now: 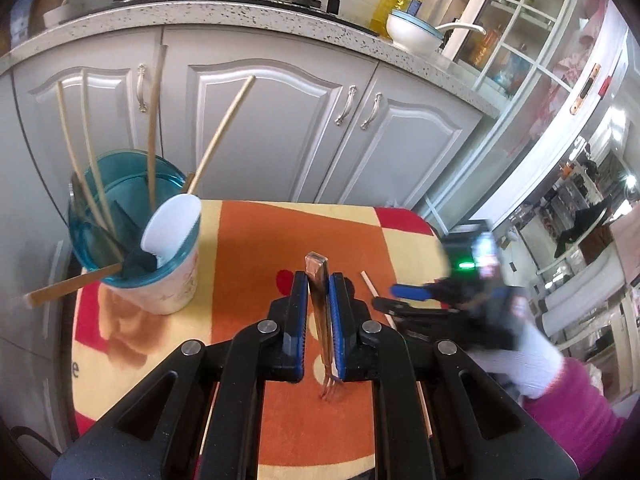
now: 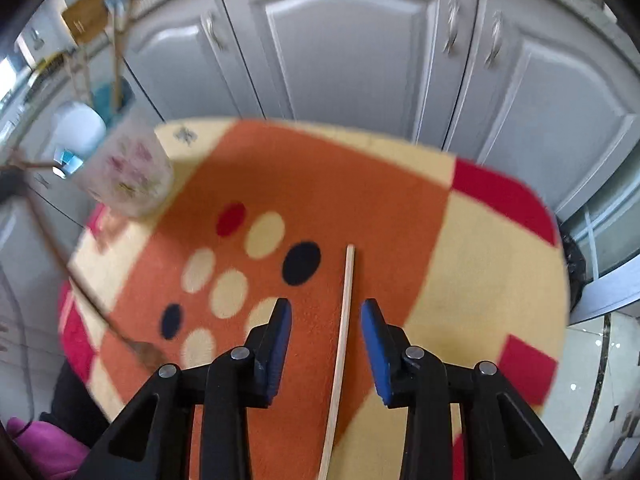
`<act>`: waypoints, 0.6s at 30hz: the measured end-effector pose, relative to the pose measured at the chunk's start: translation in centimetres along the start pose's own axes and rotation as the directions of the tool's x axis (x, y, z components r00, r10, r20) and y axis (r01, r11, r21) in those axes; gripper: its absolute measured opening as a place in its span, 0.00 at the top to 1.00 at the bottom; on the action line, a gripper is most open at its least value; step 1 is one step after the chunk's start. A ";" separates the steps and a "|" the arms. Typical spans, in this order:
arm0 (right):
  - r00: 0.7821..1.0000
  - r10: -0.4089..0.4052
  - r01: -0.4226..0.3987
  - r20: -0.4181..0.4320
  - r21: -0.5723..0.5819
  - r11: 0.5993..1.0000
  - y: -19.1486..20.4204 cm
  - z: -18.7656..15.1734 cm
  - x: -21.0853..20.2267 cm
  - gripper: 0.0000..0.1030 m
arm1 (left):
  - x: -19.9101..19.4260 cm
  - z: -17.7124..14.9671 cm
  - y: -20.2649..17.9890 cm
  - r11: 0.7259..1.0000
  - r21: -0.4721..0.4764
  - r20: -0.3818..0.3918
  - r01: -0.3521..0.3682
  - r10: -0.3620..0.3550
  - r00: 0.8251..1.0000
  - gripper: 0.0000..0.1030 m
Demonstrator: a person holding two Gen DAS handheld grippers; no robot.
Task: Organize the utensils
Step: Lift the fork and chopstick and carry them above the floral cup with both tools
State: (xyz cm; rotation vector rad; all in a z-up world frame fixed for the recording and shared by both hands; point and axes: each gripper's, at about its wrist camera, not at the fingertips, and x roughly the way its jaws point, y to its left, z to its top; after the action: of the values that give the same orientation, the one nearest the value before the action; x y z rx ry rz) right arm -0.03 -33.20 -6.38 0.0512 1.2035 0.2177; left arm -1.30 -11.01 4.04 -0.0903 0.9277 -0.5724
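The left gripper [image 1: 319,284] holds a fork [image 1: 320,300], jaws closed on its handle, above the bench [image 1: 256,264]; next it goes into the utensil cup [image 1: 136,240]. The right gripper [image 2: 326,320] has jaws apart astride a chopstick [image 2: 344,312] lying on the bench, not gripping. No legible writing.

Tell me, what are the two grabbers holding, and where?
Left gripper pinches a fork by its handle. Right gripper holds nothing; a chopstick lies between its open jaws.

1 holder cup [image 1: 160,280], 1 fork [image 1: 320,304], 1 loose chopstick [image 2: 344,320], 1 white spoon [image 1: 172,228], 2 grippers.
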 end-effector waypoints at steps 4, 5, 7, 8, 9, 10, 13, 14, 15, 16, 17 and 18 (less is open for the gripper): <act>0.999 -0.044 0.043 -0.031 -0.016 0.999 -0.3 1.2 4.0 0.86 | -0.5 0.0 0.4 1.000 -0.010 0.000 -0.008 0.008 1.000 0.91; 0.998 -0.038 0.037 -0.045 -0.024 0.999 -0.3 1.5 4.3 0.92 | -0.6 0.0 0.6 1.000 -0.015 0.001 -0.007 0.007 1.000 0.91; 0.998 -0.023 0.021 -0.056 -0.037 0.999 -0.1 1.9 4.2 0.95 | -1.0 0.3 1.0 1.000 -0.027 0.009 -0.005 0.006 1.000 0.91; 0.998 -0.012 0.009 -0.056 -0.046 0.999 -0.1 2.0 3.8 0.95 | -1.3 0.4 1.1 1.000 -0.031 0.015 -0.005 0.005 1.000 0.92; 0.999 -0.002 0.000 -0.040 -0.051 0.999 -0.1 2.0 2.9 0.95 | -1.7 0.6 1.2 0.999 -0.034 0.024 -0.003 0.004 1.000 0.92; 1.000 0.011 -0.012 -0.025 -0.044 0.999 -0.2 1.9 2.2 0.95 | -2.1 0.8 1.3 0.999 -0.032 0.035 -0.005 0.006 0.999 0.92; 0.996 0.066 -0.066 0.053 -0.007 0.998 -0.8 1.5 -1.5 0.95 | -3.4 1.5 1.9 0.999 -0.037 0.057 -0.004 0.006 0.998 0.92; 0.994 0.085 -0.085 0.072 0.000 0.996 -0.9 1.3 -2.3 0.95 | -3.9 1.8 2.0 0.999 -0.041 0.063 -0.002 0.004 0.998 0.92; 0.990 0.102 -0.104 0.101 0.009 0.995 -1.0 1.2 -3.6 0.95 | -4.4 2.1 2.2 0.999 -0.044 0.072 -0.001 0.005 0.997 0.92; 0.985 0.112 -0.115 0.132 0.012 0.993 -0.9 1.0 -5.0 0.95 | -4.9 2.3 2.3 0.999 -0.047 0.082 -0.003 0.007 0.997 0.92; 0.977 0.131 -0.134 0.167 0.009 0.991 -0.8 0.9 -6.4 0.95 | -5.6 2.7 2.5 0.999 -0.048 0.095 -0.007 0.011 0.995 0.92; 0.972 0.145 -0.150 0.186 0.012 0.989 -0.8 0.7 -7.2 0.95 | -6.1 3.1 2.6 0.999 -0.047 0.105 -0.011 0.016 0.994 0.92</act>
State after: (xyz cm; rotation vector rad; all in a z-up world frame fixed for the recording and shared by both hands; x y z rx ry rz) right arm -1.69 -35.37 0.43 0.1800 1.0177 0.3210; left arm -0.63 -6.25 9.56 -0.1543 0.8386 -0.5292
